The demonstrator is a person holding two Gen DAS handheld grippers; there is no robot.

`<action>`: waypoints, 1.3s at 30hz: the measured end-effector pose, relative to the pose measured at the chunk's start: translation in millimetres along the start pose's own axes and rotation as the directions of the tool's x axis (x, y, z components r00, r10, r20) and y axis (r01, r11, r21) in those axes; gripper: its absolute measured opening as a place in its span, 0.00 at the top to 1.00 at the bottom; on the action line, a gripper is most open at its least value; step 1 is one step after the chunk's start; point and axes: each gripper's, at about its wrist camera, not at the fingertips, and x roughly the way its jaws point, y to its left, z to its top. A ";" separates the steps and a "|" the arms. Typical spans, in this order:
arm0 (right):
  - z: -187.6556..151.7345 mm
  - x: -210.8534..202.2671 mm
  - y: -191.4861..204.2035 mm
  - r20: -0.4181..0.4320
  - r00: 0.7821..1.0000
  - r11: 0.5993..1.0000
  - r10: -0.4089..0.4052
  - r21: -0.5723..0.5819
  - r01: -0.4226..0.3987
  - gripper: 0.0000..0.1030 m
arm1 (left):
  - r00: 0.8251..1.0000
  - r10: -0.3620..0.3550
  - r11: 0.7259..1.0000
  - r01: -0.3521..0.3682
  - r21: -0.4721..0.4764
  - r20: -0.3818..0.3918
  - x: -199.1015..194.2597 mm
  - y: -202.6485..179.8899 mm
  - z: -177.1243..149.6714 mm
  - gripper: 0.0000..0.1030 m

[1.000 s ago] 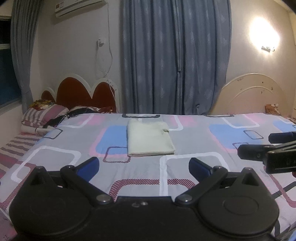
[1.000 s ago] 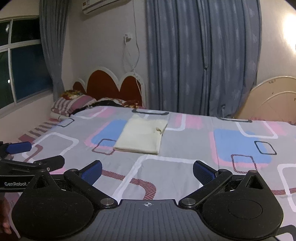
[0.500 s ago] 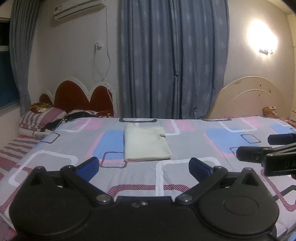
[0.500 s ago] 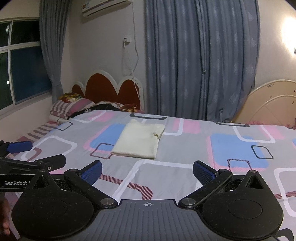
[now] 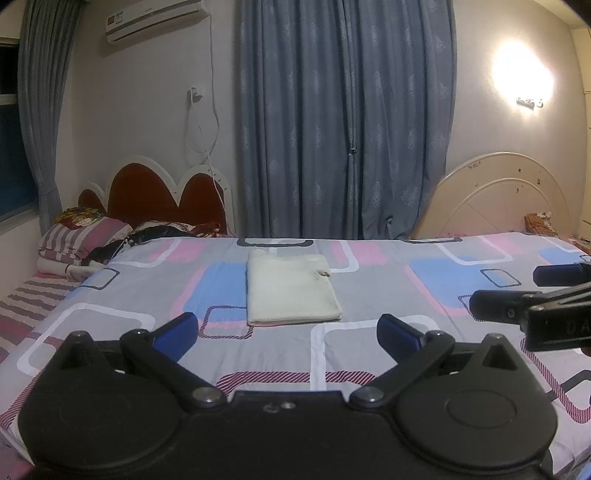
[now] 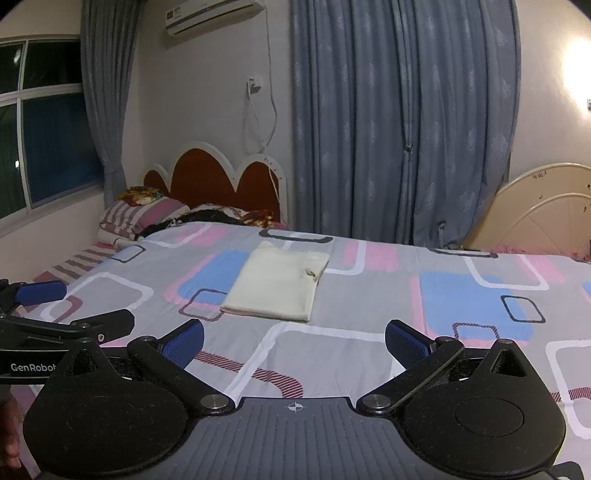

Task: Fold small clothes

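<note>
A cream garment [image 5: 290, 288], folded into a neat rectangle, lay flat on the bed [image 5: 369, 295], toward the far side of the mattress and at about 12 o'clock from the left gripper [image 5: 287, 331]. From the right gripper [image 6: 294, 339] it sat at about 11 o'clock, with a small dark mark near its far right corner. Neither tool touched it; both were held well apart from it over the near edge of the bed.

The left gripper's blue-padded fingers [image 5: 176, 329] were spread wide with nothing between them. The right gripper's fingers [image 6: 186, 341] were likewise spread wide and empty. In the left view the right gripper showed at 3 o'clock; in the right view the left gripper showed at 9 o'clock.

The bedsheet [image 6: 369, 350] was grey, printed with rounded squares in pink, blue, white and dark outline, and it lay smooth. At the head of the bed, around 10 o'clock, striped pillows [image 5: 79, 240] and a dark heap of cloth [image 5: 155, 234] rested below a scalloped red headboard [image 5: 162, 192] with white trim. Grey-blue curtains [image 5: 343, 118] hung closed at 12 o'clock. An air conditioner [image 5: 155, 16] was mounted high on the wall, with a white cable [image 5: 207, 110] hanging below it. A wall lamp [image 5: 524, 74] glowed at 2 o'clock above a cream arched board [image 5: 498, 199]. A dark window [image 6: 51, 125] showed at 10 o'clock in the right view.
</note>
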 end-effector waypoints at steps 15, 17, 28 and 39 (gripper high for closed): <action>1.5 0.7 -0.4 0.002 1.000 1.000 0.003 -0.009 -0.003 0.00 | 1.000 -0.001 1.000 0.001 0.000 0.001 1.5 2.5 2.0 0.00; 1.7 1.0 -2.1 0.002 1.000 1.000 0.004 -0.009 -0.004 0.00 | 1.000 0.001 1.000 -0.001 0.002 0.002 1.7 1.7 2.5 0.00; 3.5 0.8 -4.6 0.003 1.000 1.000 0.001 -0.014 -0.001 0.00 | 1.000 -0.009 1.000 0.009 0.000 0.002 2.7 2.1 4.2 0.00; 4.0 1.3 -4.2 0.001 1.000 1.000 0.000 -0.017 0.000 0.00 | 0.999 -0.035 0.999 0.035 -0.013 0.002 3.2 8.9 3.8 0.00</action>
